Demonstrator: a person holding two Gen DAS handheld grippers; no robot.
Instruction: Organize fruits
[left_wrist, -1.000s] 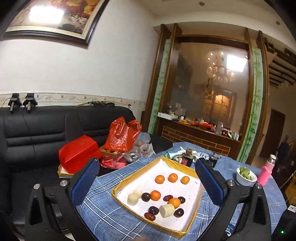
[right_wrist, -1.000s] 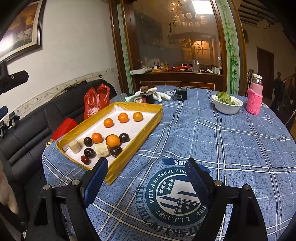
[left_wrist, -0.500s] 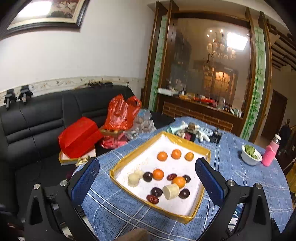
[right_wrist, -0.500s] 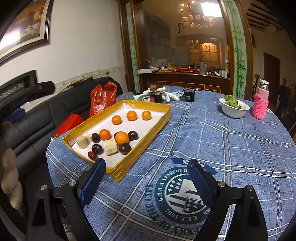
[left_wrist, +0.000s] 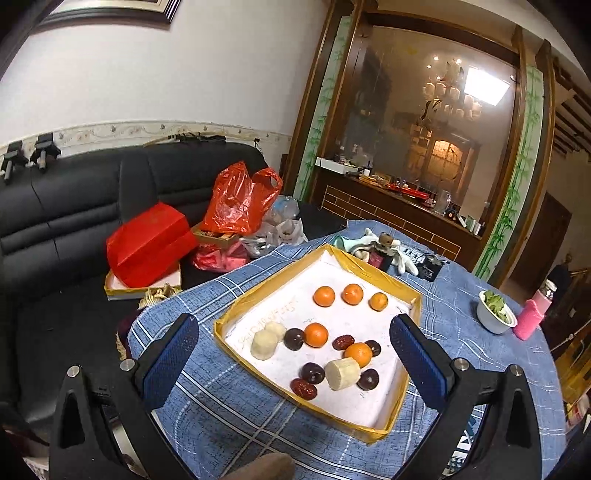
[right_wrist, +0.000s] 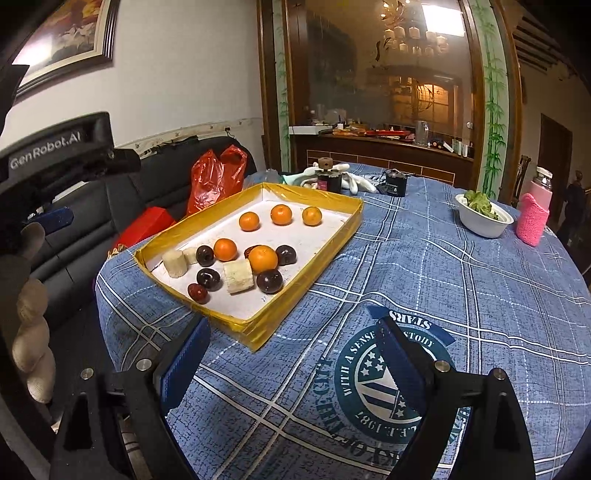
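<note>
Yellow-rimmed tray (left_wrist: 236, 314) on the blue checked tablecloth (right_wrist: 424, 266): five oranges (left_wrist: 324, 296), dark fruits (left_wrist: 294, 339), pale banana chunks (left_wrist: 342, 373). Left gripper (left_wrist: 293, 350), right gripper (right_wrist: 295, 350): jaws spread, holding nothing, both short of the tray.

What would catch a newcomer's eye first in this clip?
The gold-rimmed tray on the blue plaid tablecloth, holding five oranges, dark fruits and pale chunks. Next, a red plastic bag on the black sofa behind it.

home living/dining room | black sofa (left_wrist: 74, 206) | framed painting (right_wrist: 66, 40) | clothed table (right_wrist: 443, 277)
</note>
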